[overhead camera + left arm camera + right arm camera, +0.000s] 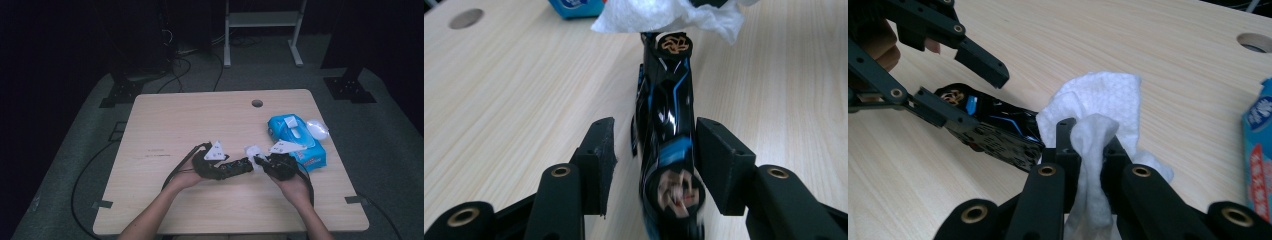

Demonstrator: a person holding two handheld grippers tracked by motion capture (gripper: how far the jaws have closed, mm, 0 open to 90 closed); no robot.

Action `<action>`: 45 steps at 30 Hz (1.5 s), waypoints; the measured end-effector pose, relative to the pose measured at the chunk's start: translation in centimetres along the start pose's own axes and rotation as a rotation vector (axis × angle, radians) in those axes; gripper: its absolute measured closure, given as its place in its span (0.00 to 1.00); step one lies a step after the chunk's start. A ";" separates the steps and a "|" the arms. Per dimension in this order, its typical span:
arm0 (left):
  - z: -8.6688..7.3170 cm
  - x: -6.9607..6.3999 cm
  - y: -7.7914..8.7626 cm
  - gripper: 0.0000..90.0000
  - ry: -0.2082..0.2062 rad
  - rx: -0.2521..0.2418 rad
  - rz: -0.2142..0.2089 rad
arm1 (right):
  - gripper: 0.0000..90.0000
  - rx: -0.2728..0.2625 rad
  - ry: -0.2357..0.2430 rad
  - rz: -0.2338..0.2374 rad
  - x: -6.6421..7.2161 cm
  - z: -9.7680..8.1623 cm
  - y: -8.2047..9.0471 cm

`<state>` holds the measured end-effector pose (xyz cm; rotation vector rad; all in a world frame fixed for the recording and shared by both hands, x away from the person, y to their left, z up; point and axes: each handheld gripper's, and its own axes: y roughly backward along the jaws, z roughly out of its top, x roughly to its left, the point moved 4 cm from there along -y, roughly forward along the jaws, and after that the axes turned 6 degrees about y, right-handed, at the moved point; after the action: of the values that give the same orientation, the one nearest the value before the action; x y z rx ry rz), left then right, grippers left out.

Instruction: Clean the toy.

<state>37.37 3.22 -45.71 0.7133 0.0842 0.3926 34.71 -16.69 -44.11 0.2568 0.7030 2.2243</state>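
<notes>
A black toy car [666, 130] with blue stripes is seen between the jaws of the left gripper [654, 150], low over the wooden table [165, 125]. In the left gripper view its jaws stand apart; a clear gap shows at one side of the car, while at the other side the pad lies just beside the car's body, and whether it touches cannot be told. No firm clamp on the car is shown. The car's length runs away from that gripper, with one gold-spoked wheel near the jaws and another at the far end.

A white wipe [1095, 130] is clamped between the jaws of the right gripper [1088, 145], which are pressed together on it. The crumpled wipe is held against the far end of the car, as shown in the right gripper view, where the car's dark body reaches the white tissue. In the high view both grippers are held near the front middle of the table, tips turned toward each other, with the wipe between them.

A blue pack of wipes [296, 140] lies on the table behind the right gripper, near the right edge. A round hole [257, 103] is cut in the tabletop toward the far edge.
</notes>
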 end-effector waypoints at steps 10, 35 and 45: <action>2.3 -0.5 -3.4 0.56 -0.041 0.122 -0.027 | 0.93 0.001 -0.009 -0.009 -0.8 -0.7 0.6; 4.4 -0.3 1.3 0.67 -0.029 -0.020 -0.029 | 0.93 -0.147 -0.040 0.046 0.0 2.4 2.9; 2.2 -1.2 2.7 0.67 0.023 -0.168 -0.053 | 0.93 -0.169 0.145 0.072 5.0 6.3 2.4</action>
<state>35.79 3.30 -42.36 0.5395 0.0904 0.3528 32.34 -11.81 -37.74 0.0366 0.5857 2.3729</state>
